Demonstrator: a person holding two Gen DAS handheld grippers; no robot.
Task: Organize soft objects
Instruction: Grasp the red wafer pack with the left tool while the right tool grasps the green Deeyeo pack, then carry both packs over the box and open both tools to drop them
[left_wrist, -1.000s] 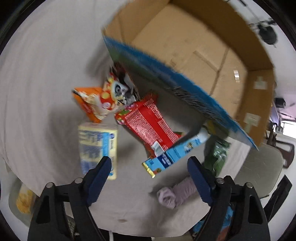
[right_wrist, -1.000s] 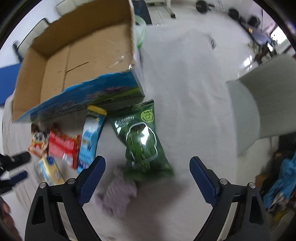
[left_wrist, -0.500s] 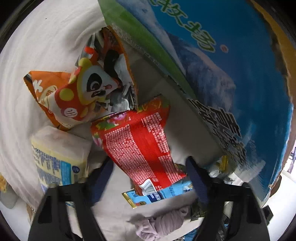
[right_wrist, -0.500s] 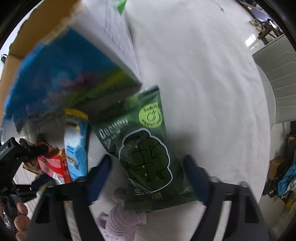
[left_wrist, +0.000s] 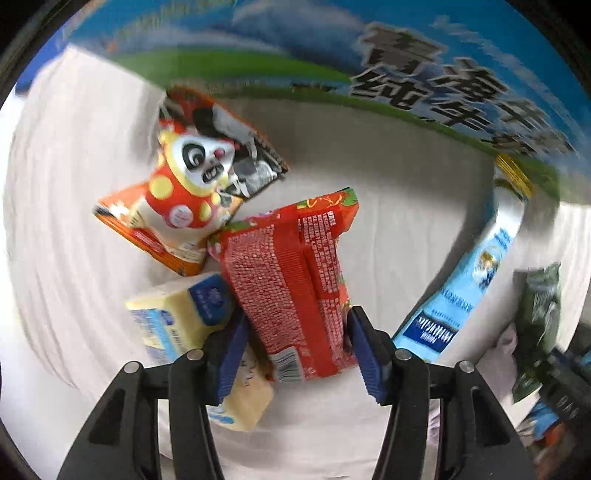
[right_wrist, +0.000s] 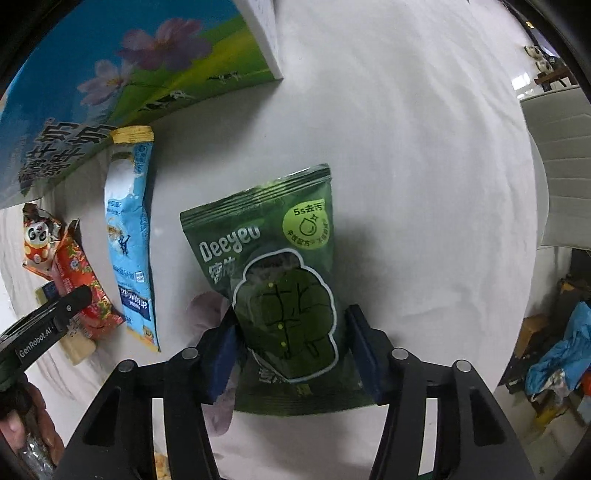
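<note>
My left gripper is down on the white cloth with its blue pads on either side of the red snack packet, jaws partly closed around it. A panda packet and a yellow tissue pack lie beside it. My right gripper straddles the green Deeyeo pouch, pads at its sides. A lilac cloth lies under the pouch's left edge. A long light-blue packet lies between the two groups.
A big blue and green printed cardboard box stands at the back, also in the right wrist view. A white chair is at the table's right. Clutter lies on the floor at right.
Both grippers have come down to the table. The left jaws have narrowed around the red packet and the right jaws around the green pouch.
</note>
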